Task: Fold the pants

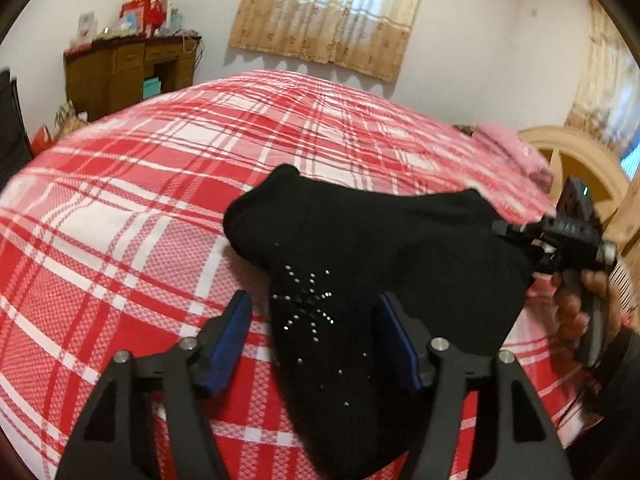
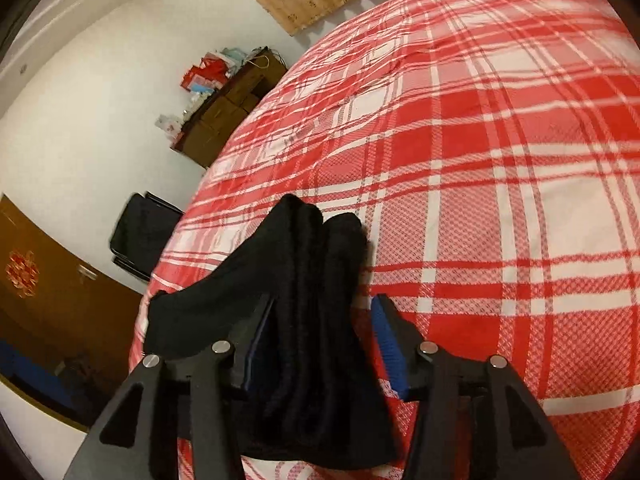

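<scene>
The black pants (image 1: 384, 248), with small rhinestones on the fabric, lie bunched on the red plaid bed (image 1: 140, 208). My left gripper (image 1: 314, 312) is open, its blue pads either side of a fold of the pants that runs between the fingers. In the right wrist view the pants (image 2: 316, 304) lie in thick folds between the fingers of my right gripper (image 2: 324, 316), which is open. The right gripper also shows in the left wrist view (image 1: 560, 240), held by a hand at the pants' right edge.
A brown dresser (image 1: 128, 72) with boxes on top stands beyond the bed's far left. A black chair (image 2: 144, 232) stands beside the bed. A pink pillow (image 1: 508, 144) and wooden headboard (image 1: 576, 160) are at the right. Curtains (image 1: 328, 12) hang on the far wall.
</scene>
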Motion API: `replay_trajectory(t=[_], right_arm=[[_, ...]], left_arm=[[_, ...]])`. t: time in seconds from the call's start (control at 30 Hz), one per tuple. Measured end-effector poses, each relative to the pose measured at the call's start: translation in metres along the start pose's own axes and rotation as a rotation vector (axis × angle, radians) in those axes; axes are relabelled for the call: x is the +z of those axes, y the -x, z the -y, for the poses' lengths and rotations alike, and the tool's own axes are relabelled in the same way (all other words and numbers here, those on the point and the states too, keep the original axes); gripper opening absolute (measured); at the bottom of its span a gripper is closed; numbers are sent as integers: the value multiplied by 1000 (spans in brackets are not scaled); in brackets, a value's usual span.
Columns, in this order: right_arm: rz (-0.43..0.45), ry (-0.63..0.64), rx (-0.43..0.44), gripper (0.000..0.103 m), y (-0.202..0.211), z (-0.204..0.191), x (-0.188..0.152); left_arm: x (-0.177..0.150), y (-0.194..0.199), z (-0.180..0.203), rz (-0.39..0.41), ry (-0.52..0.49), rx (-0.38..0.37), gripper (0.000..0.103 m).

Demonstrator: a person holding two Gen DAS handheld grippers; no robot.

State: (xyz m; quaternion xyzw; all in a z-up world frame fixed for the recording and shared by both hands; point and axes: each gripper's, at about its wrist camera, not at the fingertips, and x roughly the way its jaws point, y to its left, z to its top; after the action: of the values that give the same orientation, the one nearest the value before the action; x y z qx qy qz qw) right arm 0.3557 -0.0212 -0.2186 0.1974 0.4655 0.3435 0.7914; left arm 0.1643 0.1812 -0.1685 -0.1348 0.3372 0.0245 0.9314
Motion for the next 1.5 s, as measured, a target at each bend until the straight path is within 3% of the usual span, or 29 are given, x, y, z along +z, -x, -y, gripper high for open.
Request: replay_trajectory(t=[0.17, 0.2, 0.27, 0.33, 0.53, 0.73, 1.07, 1.5], right_arm=[[12, -36, -14, 53, 14, 5, -1], [21, -37, -20, 54, 19, 5, -2], [53, -37, -77, 64, 37, 11, -7], [92, -46, -143, 65, 56, 18, -14], [127, -58, -166, 65, 111, 24, -45], [186, 30, -222, 65, 163, -12, -82], [390, 294, -259, 69, 234, -108, -123], [425, 446, -283, 72, 241, -146, -141]], left_arm=[[-2, 10, -3, -11, 3, 53, 68], [-4, 14, -4, -13, 10, 69, 72], [-8, 25, -9, -10, 40, 103, 81], [-12, 37, -11, 12, 68, 128, 88], [-11, 64, 9, 66, 72, 142, 89], [-11, 95, 39, 127, 31, 128, 99], [-11, 131, 68, 175, -55, 135, 102], [-10, 144, 76, 216, -65, 129, 103]])
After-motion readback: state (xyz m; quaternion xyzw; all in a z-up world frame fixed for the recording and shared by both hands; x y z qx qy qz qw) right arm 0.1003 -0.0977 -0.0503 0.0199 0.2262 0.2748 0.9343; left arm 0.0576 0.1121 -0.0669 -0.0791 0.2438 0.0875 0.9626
